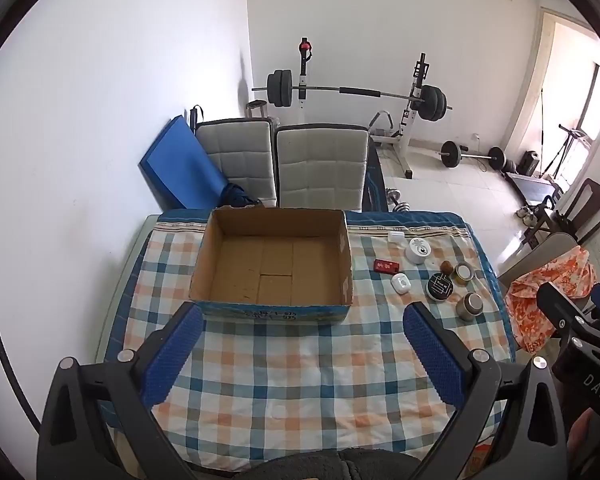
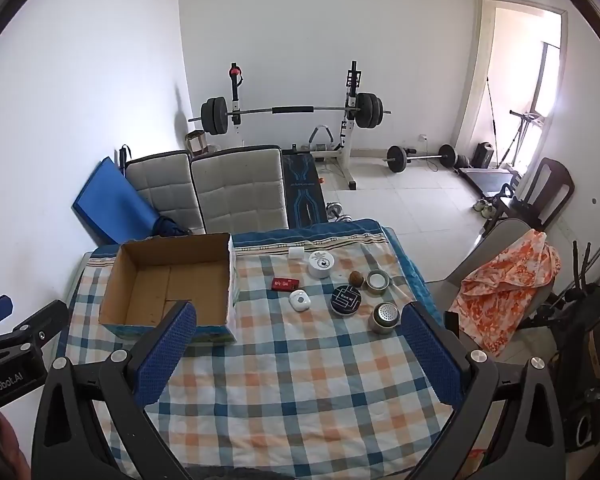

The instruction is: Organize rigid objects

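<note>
Both the left gripper (image 1: 302, 320) and right gripper (image 2: 300, 320) hover with jaws spread wide, holding nothing. The cardboard box (image 1: 271, 264) sits empty on the checked tablecloth (image 1: 300, 380), small items clustered beside it: a black round tin (image 2: 345, 300), a red case (image 2: 286, 283). The right gripper's pad hides the box's near corner.

left tongs (image 1: 302, 320): spread wide | right tongs (image 2: 300, 320): spread wide

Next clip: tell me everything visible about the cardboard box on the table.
The cardboard box is a shallow, open-topped rectangular carton of plain brown corrugated board inside, with blue print on its outer walls. It is empty; its bottom flaps lie flat with seams showing. It sits upright on the checked tablecloth, toward the far left of the table, left of the small items. Neither gripper touches it; nothing leans on it.
</note>
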{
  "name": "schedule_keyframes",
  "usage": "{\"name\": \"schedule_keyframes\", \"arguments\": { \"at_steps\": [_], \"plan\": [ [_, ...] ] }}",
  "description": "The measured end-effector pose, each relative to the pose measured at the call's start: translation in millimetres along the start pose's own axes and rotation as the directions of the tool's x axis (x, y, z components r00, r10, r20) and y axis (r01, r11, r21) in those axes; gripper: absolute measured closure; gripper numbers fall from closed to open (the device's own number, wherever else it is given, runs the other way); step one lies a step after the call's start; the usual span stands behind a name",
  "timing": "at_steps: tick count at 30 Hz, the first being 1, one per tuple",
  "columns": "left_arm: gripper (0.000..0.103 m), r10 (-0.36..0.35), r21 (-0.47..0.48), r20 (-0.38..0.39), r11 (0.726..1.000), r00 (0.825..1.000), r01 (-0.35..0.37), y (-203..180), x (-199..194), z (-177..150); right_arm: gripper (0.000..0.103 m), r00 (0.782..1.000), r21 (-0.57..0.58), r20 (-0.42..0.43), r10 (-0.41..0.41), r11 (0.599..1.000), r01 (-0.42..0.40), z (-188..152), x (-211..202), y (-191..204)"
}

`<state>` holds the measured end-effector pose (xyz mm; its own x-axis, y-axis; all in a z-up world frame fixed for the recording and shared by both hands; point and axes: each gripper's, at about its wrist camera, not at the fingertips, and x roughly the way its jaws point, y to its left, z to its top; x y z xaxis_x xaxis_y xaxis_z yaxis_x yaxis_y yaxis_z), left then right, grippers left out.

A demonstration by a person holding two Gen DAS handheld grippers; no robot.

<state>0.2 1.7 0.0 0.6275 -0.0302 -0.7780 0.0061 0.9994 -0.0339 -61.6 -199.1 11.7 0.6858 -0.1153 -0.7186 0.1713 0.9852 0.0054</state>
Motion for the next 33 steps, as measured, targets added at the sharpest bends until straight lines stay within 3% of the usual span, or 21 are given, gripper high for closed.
{"name": "schedule_keyframes", "arguments": {
  "at_steps": [11,33],
  "plan": [
    [0.000,0.015,0.007,0.010,1.000,1.000,-0.015,7,3,-1,0.000,1.000,0.008,0.007,-0.019,1.000,0.019,1,-1,-1],
    [0.000,0.015,0.030,0.001,0.999,1.000,-0.015,-16,1,-5,0.000,1.000,0.004,0.006,-0.028,1.000,0.028,-1,2,-7]
  ]
}}
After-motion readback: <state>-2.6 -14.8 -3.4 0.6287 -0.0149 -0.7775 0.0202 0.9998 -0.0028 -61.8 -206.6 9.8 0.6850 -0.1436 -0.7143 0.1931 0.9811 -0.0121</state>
